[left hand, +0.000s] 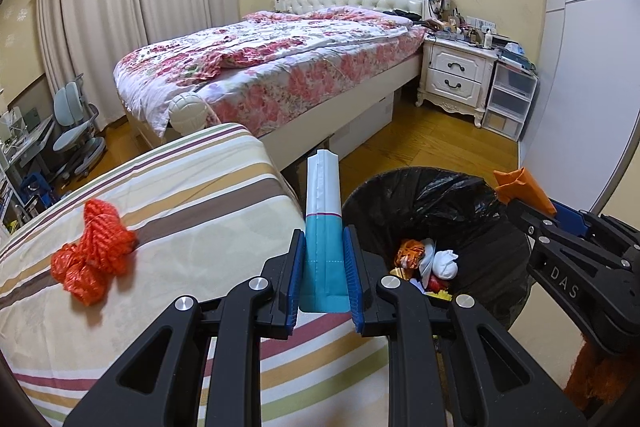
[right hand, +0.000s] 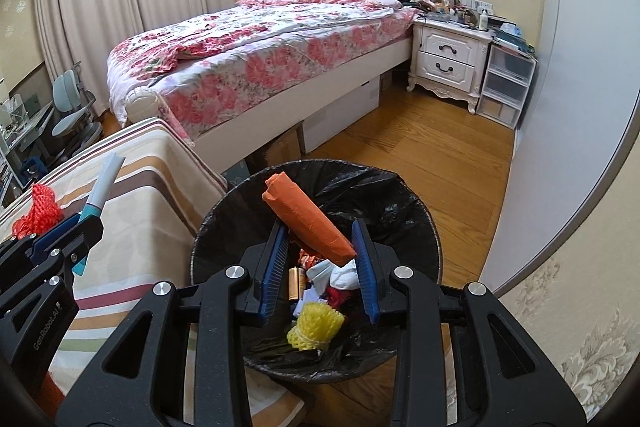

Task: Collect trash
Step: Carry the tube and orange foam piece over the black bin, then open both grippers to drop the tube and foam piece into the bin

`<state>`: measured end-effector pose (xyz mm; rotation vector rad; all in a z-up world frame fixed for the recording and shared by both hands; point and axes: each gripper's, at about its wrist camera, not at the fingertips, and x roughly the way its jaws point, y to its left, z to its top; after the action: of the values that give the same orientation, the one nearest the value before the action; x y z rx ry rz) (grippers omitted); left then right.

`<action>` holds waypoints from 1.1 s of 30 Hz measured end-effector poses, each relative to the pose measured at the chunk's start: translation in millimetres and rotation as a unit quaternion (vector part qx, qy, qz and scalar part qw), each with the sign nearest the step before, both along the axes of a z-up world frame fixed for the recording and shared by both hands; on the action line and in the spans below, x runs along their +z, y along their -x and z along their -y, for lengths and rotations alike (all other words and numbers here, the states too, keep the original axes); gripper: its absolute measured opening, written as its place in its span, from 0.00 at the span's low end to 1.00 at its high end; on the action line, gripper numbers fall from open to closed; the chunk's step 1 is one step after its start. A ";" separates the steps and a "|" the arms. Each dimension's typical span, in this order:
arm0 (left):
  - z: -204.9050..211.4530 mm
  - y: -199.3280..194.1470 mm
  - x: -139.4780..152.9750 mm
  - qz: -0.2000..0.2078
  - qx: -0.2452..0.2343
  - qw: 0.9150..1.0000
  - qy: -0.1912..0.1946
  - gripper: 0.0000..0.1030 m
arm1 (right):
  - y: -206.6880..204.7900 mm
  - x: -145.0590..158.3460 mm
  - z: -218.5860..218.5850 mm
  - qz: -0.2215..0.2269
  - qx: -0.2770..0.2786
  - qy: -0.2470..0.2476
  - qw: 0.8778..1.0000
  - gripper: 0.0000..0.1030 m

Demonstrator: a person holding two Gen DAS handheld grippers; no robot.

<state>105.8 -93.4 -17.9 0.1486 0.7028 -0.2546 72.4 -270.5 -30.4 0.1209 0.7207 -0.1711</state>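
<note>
Drop step: R gripper [right hand: 320, 247] clamps orange roll [right hand: 306, 217] over bin [right hand: 420, 227], L gripper [left hand: 324, 263] clenched on teal/white pack [left hand: 323, 227] w/ bin at its 3 o'clock, so next: unclamp R, swing L over rim; red net [left hand: 94, 255] left on table [left hand: 192, 195].

A white-and-teal folded packet [left hand: 323, 227] stands upright, clamped left of the bin [right hand: 224, 211]. An orange paper roll [right hand: 308, 221] tilts over the black-lined bin (already holding scraps). A red mesh bag [left hand: 94, 247] lies crumpled on the striped cover, far left.
</note>
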 end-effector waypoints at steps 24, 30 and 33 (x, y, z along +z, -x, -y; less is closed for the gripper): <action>52.0 -35.0 -23.4 -0.021 -0.017 0.999 -0.036 0.20 | -26.9 -17.7 31.4 -0.010 -0.023 -0.014 1.000 0.32; 58.6 -38.2 -25.5 -0.024 -0.018 0.999 -0.040 0.21 | -28.6 -20.7 36.4 -0.013 -0.026 -0.016 0.999 0.32; 61.8 -37.5 -27.4 -0.027 -0.020 0.998 -0.044 0.24 | -29.6 -21.8 37.7 -0.013 -0.030 -0.017 0.999 0.33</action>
<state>143.4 -155.2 -45.3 0.2409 0.7652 -0.2658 102.0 -308.2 -52.2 0.1721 0.7472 -0.2180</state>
